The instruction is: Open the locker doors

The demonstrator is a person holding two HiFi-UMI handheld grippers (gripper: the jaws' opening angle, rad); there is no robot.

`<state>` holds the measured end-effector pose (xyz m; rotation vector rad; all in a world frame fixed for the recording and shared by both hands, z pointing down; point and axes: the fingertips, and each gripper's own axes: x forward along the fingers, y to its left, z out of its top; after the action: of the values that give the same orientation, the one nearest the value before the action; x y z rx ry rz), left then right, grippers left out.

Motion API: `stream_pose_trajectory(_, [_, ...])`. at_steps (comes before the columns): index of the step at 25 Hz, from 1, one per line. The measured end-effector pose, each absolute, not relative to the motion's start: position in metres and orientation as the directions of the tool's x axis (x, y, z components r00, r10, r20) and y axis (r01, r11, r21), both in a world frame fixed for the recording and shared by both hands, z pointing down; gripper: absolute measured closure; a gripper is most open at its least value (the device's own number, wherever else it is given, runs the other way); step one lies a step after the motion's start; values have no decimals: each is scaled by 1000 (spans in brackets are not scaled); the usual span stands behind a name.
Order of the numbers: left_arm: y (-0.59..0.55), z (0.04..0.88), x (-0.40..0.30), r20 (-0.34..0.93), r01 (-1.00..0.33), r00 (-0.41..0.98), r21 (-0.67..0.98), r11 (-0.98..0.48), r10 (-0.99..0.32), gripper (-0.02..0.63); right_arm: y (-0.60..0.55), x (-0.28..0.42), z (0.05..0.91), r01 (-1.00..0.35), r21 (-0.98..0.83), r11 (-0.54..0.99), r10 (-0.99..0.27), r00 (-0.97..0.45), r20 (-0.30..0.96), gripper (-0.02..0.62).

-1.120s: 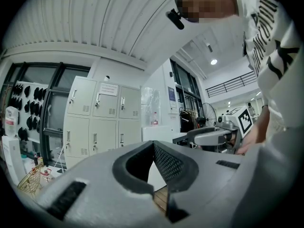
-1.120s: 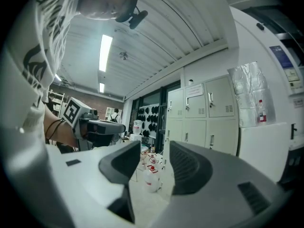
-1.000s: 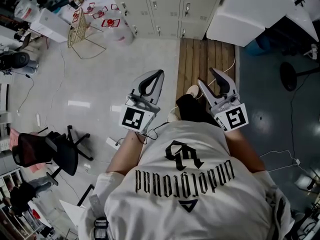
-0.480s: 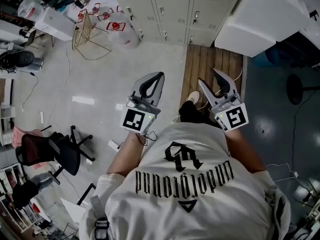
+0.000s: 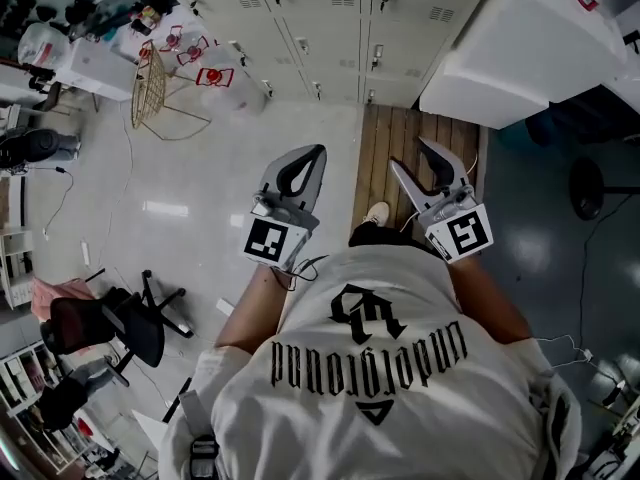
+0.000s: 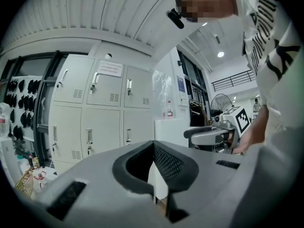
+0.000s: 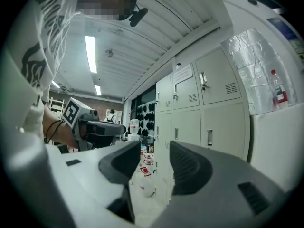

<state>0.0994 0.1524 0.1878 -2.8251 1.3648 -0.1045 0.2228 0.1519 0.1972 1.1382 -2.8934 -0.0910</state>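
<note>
A bank of pale grey lockers (image 5: 330,18) with small handles stands ahead, all doors closed; it also shows in the left gripper view (image 6: 95,122) and the right gripper view (image 7: 209,103). Both grippers are held level in front of the person, well short of the lockers. My left gripper (image 5: 318,152) is shut, its tips touching with nothing between them (image 6: 153,144). To its right, my right gripper (image 5: 412,158) stands open with an empty gap between its jaws (image 7: 154,148). Neither touches anything.
A large white cabinet (image 5: 510,48) juts out right of the lockers. A wooden floor panel (image 5: 420,133) lies before them. A wire basket (image 5: 150,73) and water jugs (image 5: 215,73) stand at the left. An office chair (image 5: 110,323) is behind left.
The person has walked toward the lockers, which now fill more of the top of the head view. Both grippers keep the same pose and jaw state.
</note>
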Motion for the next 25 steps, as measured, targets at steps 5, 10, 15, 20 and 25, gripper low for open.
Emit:
stream_pose_trajectory(5, [103,190,132,73,-761,645,-33,-648,-761,598,107,247,200,-691,30,723,-691,-722,19,399])
stream_pose_trajectory(10, [74,193,148,90,-747,659,-44,-664,-747,599,77,261,209,-695,17,718,-696,-718,17,400])
stream_pose_trajectory(15, [53,200,152,99,-735,670,-45,-676,-736,599,55,263,219,-702,8,712,-702,-712,28,400])
stream_pose_trajectory(20, [23,217,157,105,-707,699,-42,-706,-707,599,22,265,231,-718,36,695,-719,-695,17,400])
stream_pose_trajectory(25, [-15,244,157,110,-672,733,-43,-740,-672,598,-11,262,260,-733,44,679,-734,-677,49,400])
